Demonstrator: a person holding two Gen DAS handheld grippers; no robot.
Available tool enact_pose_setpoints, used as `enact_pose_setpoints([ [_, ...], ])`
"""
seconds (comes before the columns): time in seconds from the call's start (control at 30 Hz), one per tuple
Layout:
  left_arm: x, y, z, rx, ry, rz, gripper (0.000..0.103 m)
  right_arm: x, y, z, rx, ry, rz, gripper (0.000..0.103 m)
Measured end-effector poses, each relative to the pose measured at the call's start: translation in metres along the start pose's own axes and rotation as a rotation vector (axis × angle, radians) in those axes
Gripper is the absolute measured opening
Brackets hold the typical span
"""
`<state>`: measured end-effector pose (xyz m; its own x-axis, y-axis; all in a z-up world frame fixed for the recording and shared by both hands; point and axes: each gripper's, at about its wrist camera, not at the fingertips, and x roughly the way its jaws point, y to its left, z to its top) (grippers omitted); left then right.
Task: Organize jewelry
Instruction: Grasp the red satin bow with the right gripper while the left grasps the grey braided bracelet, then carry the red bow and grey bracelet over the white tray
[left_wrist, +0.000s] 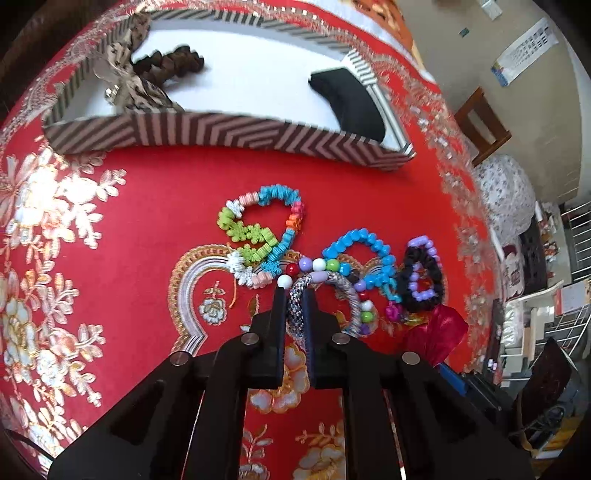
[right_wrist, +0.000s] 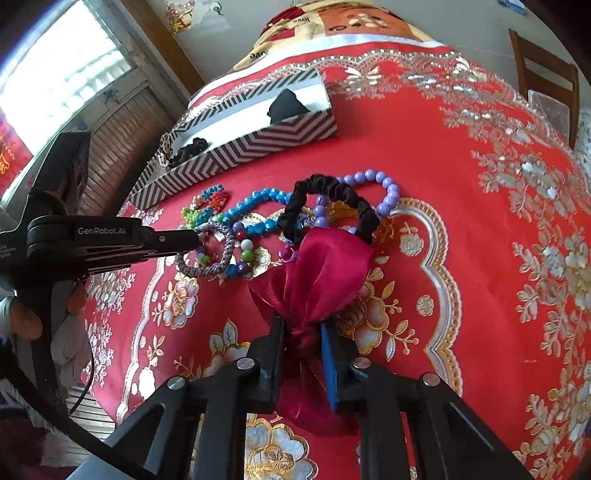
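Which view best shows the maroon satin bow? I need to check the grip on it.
The right wrist view: the maroon satin bow fills its centre, the right tool pinching its knot. The left wrist view shows only one loop.

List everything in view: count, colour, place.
box: 1, brown-white chevron, far side of cloth
dark scrunchie: 1, brown, in box
black pad: 1, in box, right end
flower-bead bracelet: 1, multicolour, in front of box
blue bead bracelet: 1, mid pile
purple bead bracelet: 1, right of pile
black scrunchie: 1, over purple beads
woven bracelet: 1, grey speckled, in left gripper
satin bow: 1, magenta, in right gripper
tablecloth: 1, red floral
left gripper: shut
right gripper: shut
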<state>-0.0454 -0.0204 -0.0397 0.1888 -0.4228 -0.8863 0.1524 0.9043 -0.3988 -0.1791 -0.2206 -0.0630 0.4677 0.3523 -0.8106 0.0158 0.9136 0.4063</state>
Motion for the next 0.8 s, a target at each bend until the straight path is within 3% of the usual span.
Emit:
enact_pose_setpoints([
  [0.3,-0.046,0.005,-0.004,0.017,-0.074,-0.001,0.007,-0.032,0.011,0.014,-0.034,-0.055,0.033,0.017],
  [0.8,-0.078,0.007,0.032,0.055,-0.214,0.13,0.007,-0.035,0.035,0.071,-0.102,-0.096,0.075,0.017],
])
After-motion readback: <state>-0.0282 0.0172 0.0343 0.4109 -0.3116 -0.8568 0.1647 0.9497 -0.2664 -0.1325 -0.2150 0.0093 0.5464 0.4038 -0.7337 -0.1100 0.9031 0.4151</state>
